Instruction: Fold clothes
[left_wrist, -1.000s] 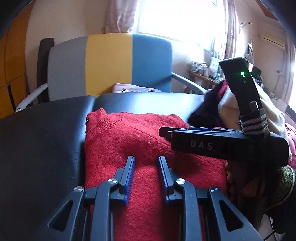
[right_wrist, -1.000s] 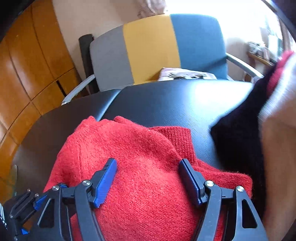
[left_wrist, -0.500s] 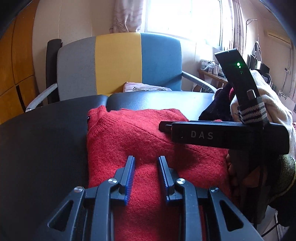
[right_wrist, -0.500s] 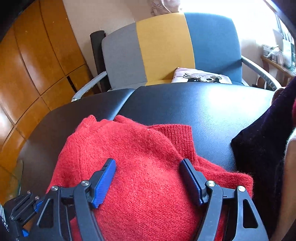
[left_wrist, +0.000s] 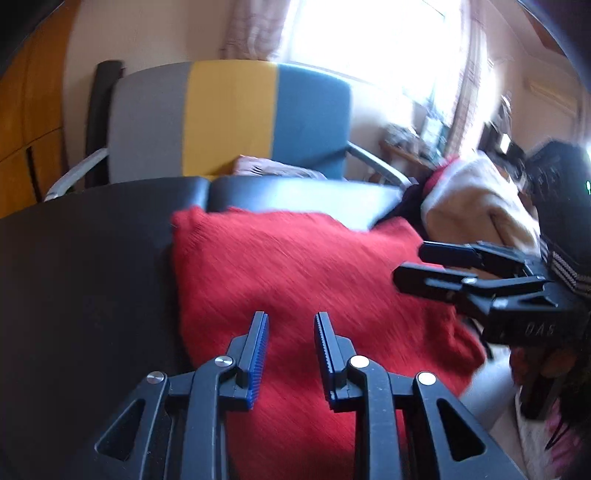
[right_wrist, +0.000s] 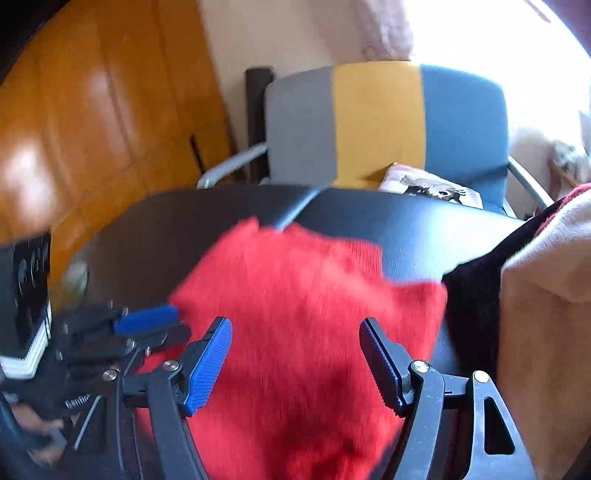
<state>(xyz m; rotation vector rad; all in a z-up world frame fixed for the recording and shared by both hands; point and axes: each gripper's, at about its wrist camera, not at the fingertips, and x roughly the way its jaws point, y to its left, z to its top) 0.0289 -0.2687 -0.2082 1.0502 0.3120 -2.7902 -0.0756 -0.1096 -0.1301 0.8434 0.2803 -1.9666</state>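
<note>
A folded red knit sweater (left_wrist: 295, 288) lies on the black padded table (left_wrist: 85, 266); it also shows in the right wrist view (right_wrist: 306, 314). My left gripper (left_wrist: 290, 321) hovers over its near edge, jaws a little apart and empty. My right gripper (right_wrist: 295, 332) is wide open and empty above the sweater. In the left wrist view the right gripper (left_wrist: 417, 266) shows at the sweater's right side. In the right wrist view the left gripper (right_wrist: 155, 325) shows at the sweater's left side. Both views are blurred by motion.
A pile of beige, black and red clothes (left_wrist: 476, 206) sits at the table's right end, also in the right wrist view (right_wrist: 535, 295). A grey, yellow and blue chair (left_wrist: 229, 118) stands behind the table. Wooden panelling (right_wrist: 92, 129) is on the left.
Both grippers have pulled back from the sweater. The right gripper has swung away to the right and lower in the left view. The sweater lies as before.
</note>
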